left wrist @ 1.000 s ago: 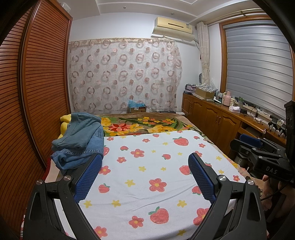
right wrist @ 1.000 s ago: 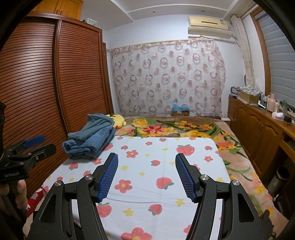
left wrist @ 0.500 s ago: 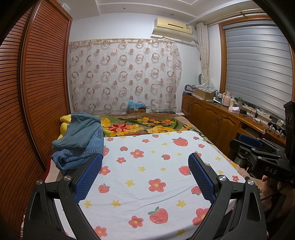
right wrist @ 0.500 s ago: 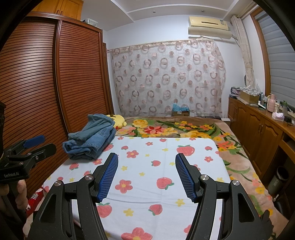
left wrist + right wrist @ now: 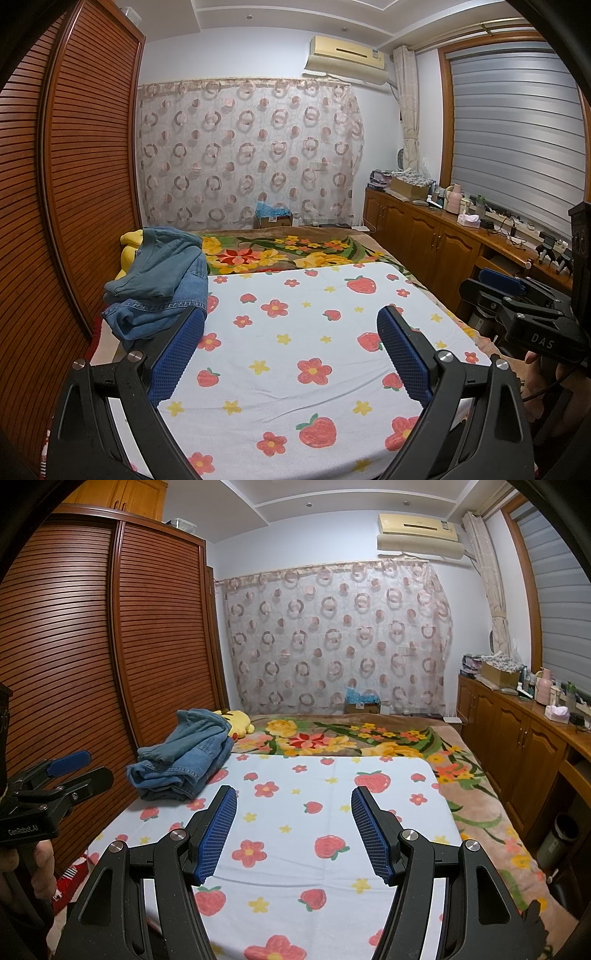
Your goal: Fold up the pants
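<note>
Nearest, left tool (image 5: 291, 332) hangs over the bed with jaws spread wide, blue pads (image 5: 177, 358) bare, nothing between them. Right tool (image 5: 293, 812) likewise released, its pads (image 5: 218, 834) parted over open sheet, gripping nothing. Each tool shows in the other's view: the right one at 3 o'clock of the left-wrist view, the left one at 9 o'clock of the right-wrist view, a hand (image 5: 42, 864) beneath it. Under both lies a white sheet (image 5: 295, 332) printed with strawberries and flowers, flat, covering the near part of the bed. Pants (image 5: 162, 284): blue denim, crumpled in a heap at 10 o'clock on the sheet's far left corner, beside the slatted wardrobe (image 5: 81, 184), apart from both tools. Heap partly overlaps a yellow plush toy (image 5: 238, 722) behind it. Beyond, at 12 o'clock, a floral blanket (image 5: 280, 254), then a cardboard box (image 5: 275, 218) and a ring-patterned curtain (image 5: 251, 147). Wooden cabinets (image 5: 424, 240) run along 2 o'clock under the blind.
</note>
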The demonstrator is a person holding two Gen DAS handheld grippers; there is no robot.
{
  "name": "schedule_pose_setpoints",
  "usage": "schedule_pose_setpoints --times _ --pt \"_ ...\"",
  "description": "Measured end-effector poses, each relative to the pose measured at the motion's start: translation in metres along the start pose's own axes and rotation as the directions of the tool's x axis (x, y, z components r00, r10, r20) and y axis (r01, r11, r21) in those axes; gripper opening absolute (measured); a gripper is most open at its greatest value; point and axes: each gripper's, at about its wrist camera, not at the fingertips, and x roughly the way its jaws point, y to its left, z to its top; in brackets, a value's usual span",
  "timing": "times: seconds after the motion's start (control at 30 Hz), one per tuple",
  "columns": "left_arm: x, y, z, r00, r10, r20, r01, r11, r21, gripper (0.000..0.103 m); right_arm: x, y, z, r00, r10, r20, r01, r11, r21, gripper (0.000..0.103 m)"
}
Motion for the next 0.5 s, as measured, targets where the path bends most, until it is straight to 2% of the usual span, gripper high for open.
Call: schedule_pose_setpoints --times 0.5 --pt "0.0004 0.0009 -0.0008 1.000 0.000 0.000 0.000 1.000 -0.001 0.095 0.0001 -0.0001 0.0000 1.000 0.001 0.000 -0.001 1.000 -0.001 0.067"
